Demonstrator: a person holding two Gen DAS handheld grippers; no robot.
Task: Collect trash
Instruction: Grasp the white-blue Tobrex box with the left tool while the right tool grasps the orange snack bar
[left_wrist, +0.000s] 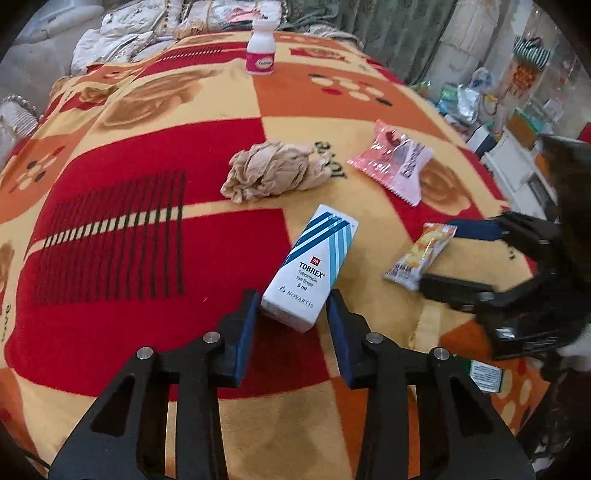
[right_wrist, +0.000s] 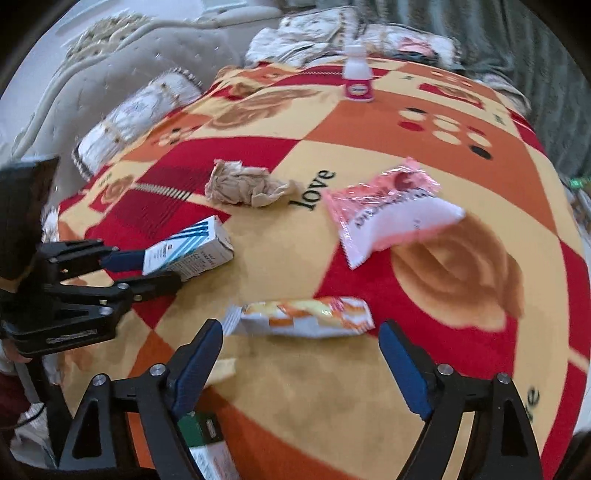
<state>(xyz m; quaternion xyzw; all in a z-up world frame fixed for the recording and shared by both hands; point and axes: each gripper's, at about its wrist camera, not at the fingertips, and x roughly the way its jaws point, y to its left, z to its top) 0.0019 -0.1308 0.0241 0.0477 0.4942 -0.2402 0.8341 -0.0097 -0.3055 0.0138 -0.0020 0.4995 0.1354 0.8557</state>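
Two tongs being held over blanket (left_wrist: 129, 229), left gripper (left_wrist: 293, 306) being closed on eye-drop box (left_wrist: 310, 266), right gripper (right_wrist: 301, 343) being held wide, orange wrapper (right_wrist: 306, 317) lying just ahead between its tips, untouched.

a lived-in bedroom at home, from where i'm steering.

i'm looking over a bed spread with a red, orange and cream fleece blanket (left_wrist: 129, 229) printed with roses and "love", a tufted cream headboard (right_wrist: 92, 92) behind embroidered pillows (right_wrist: 136, 110), green patterned curtains (left_wrist: 399, 33), and shelves cluttered with household bits (left_wrist: 517, 122) at the side.
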